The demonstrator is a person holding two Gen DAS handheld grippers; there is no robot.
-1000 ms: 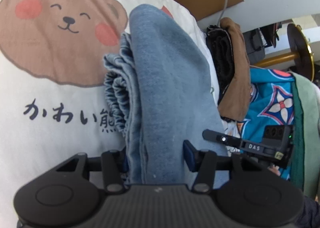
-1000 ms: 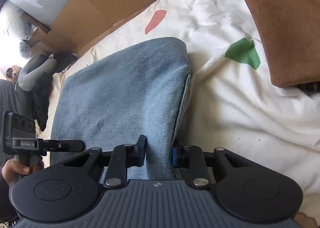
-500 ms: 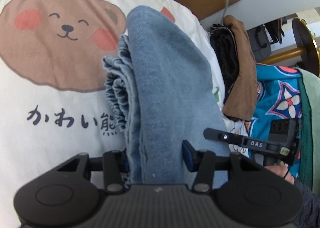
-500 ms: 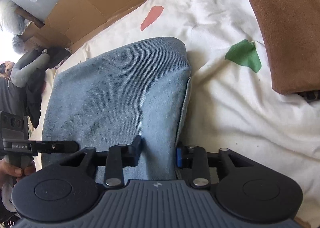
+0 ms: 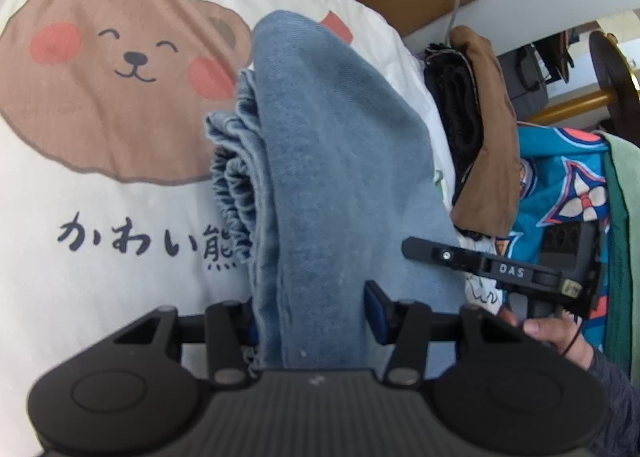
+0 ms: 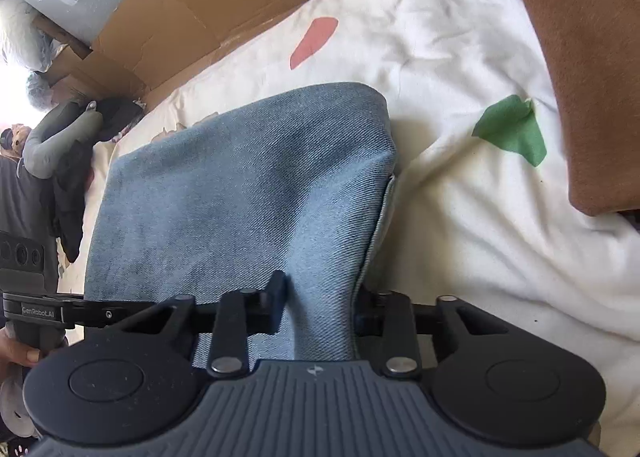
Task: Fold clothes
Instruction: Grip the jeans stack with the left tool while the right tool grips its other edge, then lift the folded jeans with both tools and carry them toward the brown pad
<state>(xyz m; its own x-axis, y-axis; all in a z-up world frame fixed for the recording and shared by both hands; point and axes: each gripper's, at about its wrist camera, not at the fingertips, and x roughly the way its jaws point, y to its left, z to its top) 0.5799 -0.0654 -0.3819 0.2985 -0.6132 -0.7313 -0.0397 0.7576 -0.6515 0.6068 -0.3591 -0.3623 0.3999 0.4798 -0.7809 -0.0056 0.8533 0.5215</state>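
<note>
Left wrist view: the left gripper is clamped on the near end of the folded blue denim garment, which lies on the white bear-print bedsheet. Right wrist view: the right gripper, its jaws having just closed further, pinches the garment's near right corner; a brown cloth lies far right.

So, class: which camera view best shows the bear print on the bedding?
The left wrist view: the smiling bear print shows nearly whole, beside the folded jeans. The right wrist view shows only a sliver of brown print behind the jeans.
</note>
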